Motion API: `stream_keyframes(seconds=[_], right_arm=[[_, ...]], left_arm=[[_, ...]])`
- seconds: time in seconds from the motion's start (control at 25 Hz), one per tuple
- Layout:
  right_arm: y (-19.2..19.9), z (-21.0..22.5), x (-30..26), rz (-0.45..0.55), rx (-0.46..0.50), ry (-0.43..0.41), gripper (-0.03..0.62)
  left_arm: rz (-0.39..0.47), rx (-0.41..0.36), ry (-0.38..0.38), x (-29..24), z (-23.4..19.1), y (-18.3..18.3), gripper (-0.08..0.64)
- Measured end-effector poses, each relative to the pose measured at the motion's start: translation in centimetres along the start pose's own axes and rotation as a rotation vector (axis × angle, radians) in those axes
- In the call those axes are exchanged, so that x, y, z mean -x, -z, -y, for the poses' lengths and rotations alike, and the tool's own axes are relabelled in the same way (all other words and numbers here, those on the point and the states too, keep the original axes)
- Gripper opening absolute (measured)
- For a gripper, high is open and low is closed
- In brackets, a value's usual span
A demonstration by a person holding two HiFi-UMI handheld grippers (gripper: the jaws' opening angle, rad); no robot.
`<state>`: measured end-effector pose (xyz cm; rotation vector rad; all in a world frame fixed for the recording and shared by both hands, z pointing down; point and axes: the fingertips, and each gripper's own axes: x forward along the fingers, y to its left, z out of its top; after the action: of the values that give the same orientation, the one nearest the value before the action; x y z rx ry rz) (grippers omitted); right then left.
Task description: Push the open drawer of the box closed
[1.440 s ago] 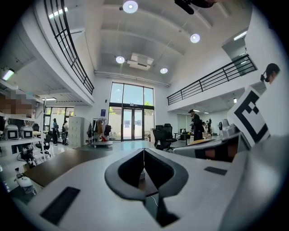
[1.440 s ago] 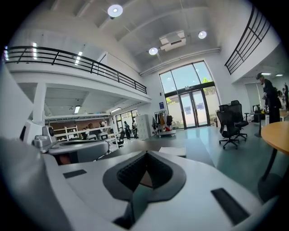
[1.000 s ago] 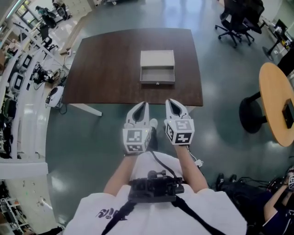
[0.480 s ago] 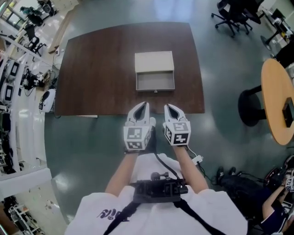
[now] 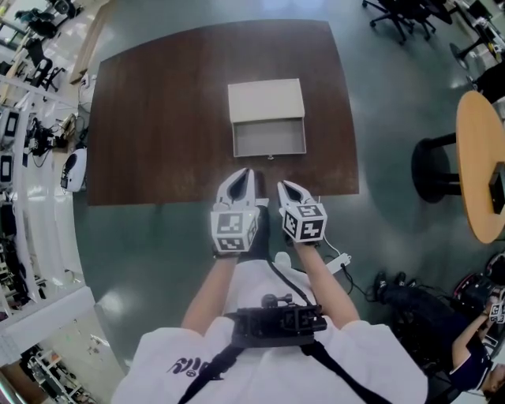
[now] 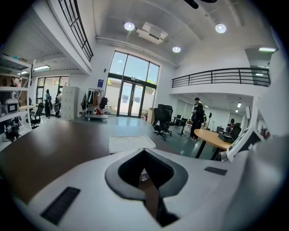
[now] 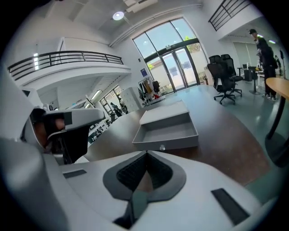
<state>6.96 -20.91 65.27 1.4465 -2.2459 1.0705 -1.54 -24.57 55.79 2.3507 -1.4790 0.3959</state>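
A pale grey box [image 5: 266, 100] sits on the dark brown table [image 5: 158, 118], its empty drawer [image 5: 268, 139] pulled out toward me, a small knob [image 5: 271, 157] on its front. My left gripper [image 5: 247, 172] and right gripper [image 5: 281, 185] hover side by side over the table's near edge, both shut with nothing held, a short way from the drawer front. The right gripper view shows the open drawer [image 7: 168, 132] and knob [image 7: 162, 147] just beyond the shut right gripper [image 7: 146, 154]. Past the shut left gripper [image 6: 144, 150], the left gripper view shows the box [image 6: 131, 143].
A round wooden table [image 5: 483, 166] on a black base stands to the right. Office chairs [image 5: 398, 14] are at the far right. Cables and plugs [image 5: 341, 265] lie on the green floor near my right side. Shelving with equipment [image 5: 24, 118] lines the left.
I have come closer to the table: both shut grippers went from off its near edge to over it, nearer the drawer front. The drawer stays open.
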Motion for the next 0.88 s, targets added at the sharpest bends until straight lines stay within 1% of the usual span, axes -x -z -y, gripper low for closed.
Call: stream_keyframes(seconds=[0.16,0.32,0.52,0.72,0.76,0.8,0.84,0.88], right_arm=[[1.6,0.7,-2.4,-0.042,-0.074,0.0,-0.011],[2.2,2.4,-3.8,-0.077,-0.116,0.016,-0.011],[2.8,2.5,-7.3,-0.138,-0.14,0.035,-0.009],[2.7,4.3,-10.0,-0.17,-0.138,0.08,-0.008],[2.6,4.4,-10.5,-0.174,-0.136,0.089,0.009],[2.5,4.5,-11.1,-0.178,-0.134,0.095,0.049],[2.5,4.5,-11.5,-0.182,-0.131,0.099,0.067],[2.4,4.5,-12.0,-0.186,-0.13,0.102,0.069]], left_arm=[[-0.016,0.014,-0.007,-1.3,-2.2,0.6,0.011],[-0.021,0.029,-0.003,-3.0,-3.0,0.2,0.011],[-0.037,0.036,0.006,-4.6,-5.7,-0.2,0.011],[-0.06,0.035,0.014,-6.6,-6.5,0.0,0.011],[-0.065,0.034,0.016,-6.9,-6.8,0.0,0.011],[-0.07,0.034,0.019,-7.1,-7.1,0.0,0.01],[-0.076,0.032,0.021,-7.3,-7.4,0.1,0.011],[-0.083,0.031,0.022,-7.6,-7.7,0.2,0.011]])
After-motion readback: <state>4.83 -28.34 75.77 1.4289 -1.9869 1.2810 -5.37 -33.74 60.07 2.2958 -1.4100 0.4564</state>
